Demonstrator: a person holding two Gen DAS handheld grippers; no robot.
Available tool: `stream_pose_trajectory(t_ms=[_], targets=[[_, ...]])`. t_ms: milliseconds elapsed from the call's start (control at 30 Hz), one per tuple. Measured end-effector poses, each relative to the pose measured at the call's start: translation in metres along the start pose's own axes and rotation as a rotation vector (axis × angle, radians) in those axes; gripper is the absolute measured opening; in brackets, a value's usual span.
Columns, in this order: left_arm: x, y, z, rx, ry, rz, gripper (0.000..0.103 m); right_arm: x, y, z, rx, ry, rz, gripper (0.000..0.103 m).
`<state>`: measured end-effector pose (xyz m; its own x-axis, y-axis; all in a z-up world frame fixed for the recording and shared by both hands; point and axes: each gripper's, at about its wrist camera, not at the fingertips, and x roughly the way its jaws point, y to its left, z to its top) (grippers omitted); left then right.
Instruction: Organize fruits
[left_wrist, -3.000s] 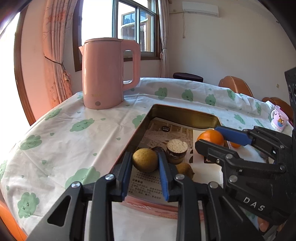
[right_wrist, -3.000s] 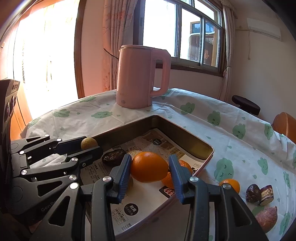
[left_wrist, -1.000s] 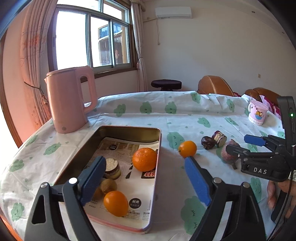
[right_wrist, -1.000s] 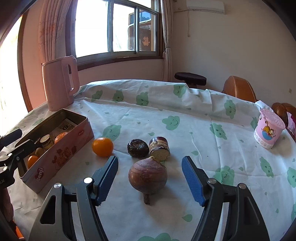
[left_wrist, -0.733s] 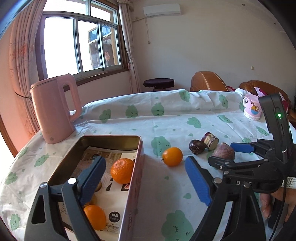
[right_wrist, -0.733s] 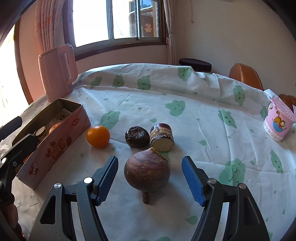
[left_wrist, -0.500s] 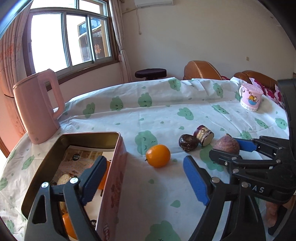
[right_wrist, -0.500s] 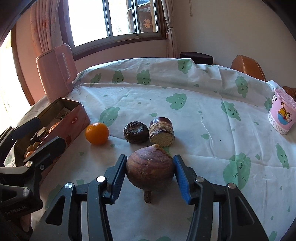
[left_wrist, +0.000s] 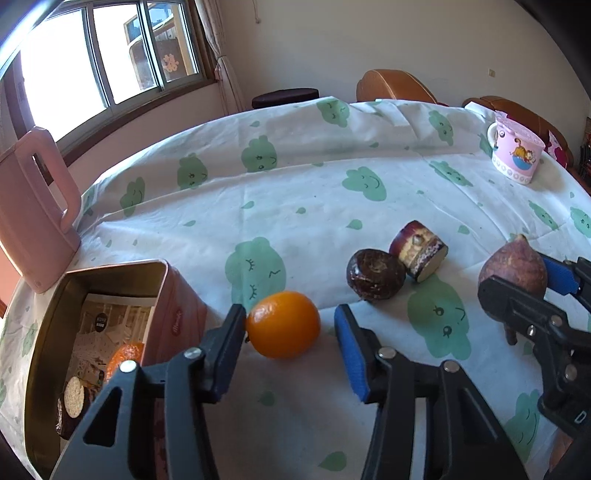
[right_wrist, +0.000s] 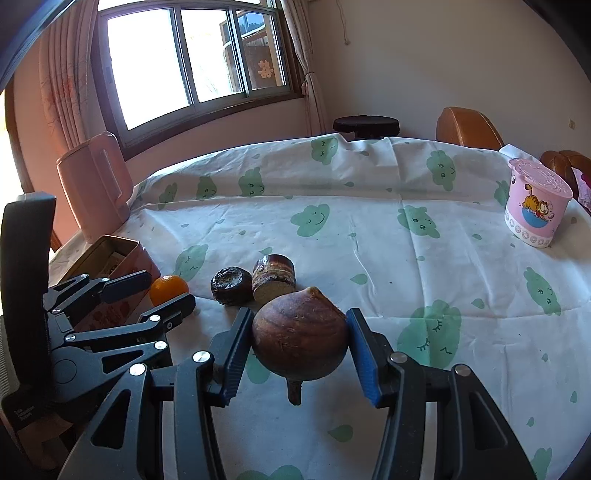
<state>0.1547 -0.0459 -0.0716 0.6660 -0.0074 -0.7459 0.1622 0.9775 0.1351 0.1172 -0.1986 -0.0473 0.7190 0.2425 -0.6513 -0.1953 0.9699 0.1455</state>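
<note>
Left wrist: jaws closing round orange (left_wrist: 283, 324); right jaws grip beet (right_wrist: 300, 338) (cloud-print tablecloth (left_wrist: 295, 192)).

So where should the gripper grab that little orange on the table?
Probably across its fat middle. The orange is round, so squeezing its widest part helps stop it slipping. The left gripper already straddles it from the near side, jaws closing, the tin close beside.

We see a table under a white cloth (right_wrist: 369, 221) printed with green clouds; on it rest a pink kettle (right_wrist: 96, 184), an open tin (left_wrist: 177, 317), an orange (left_wrist: 282, 324), two dark pieces (left_wrist: 375, 274) and a pink cup (right_wrist: 535, 203).
</note>
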Motion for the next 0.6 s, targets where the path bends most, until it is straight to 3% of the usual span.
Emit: stream_pose_trajectory(t_ms=[200, 600], targets=[[0.003, 0.002, 0.001, -0.018, 0.006, -0.021, 0.040, 0.000, 0.000, 0.000, -0.002, 0.003, 0.003, 0.053], [-0.027, 0.013, -0.007, -0.084, -0.125, -0.054, 0.040, -0.010, 0.007, -0.001, -0.038, -0.051, 0.000, 0.053]])
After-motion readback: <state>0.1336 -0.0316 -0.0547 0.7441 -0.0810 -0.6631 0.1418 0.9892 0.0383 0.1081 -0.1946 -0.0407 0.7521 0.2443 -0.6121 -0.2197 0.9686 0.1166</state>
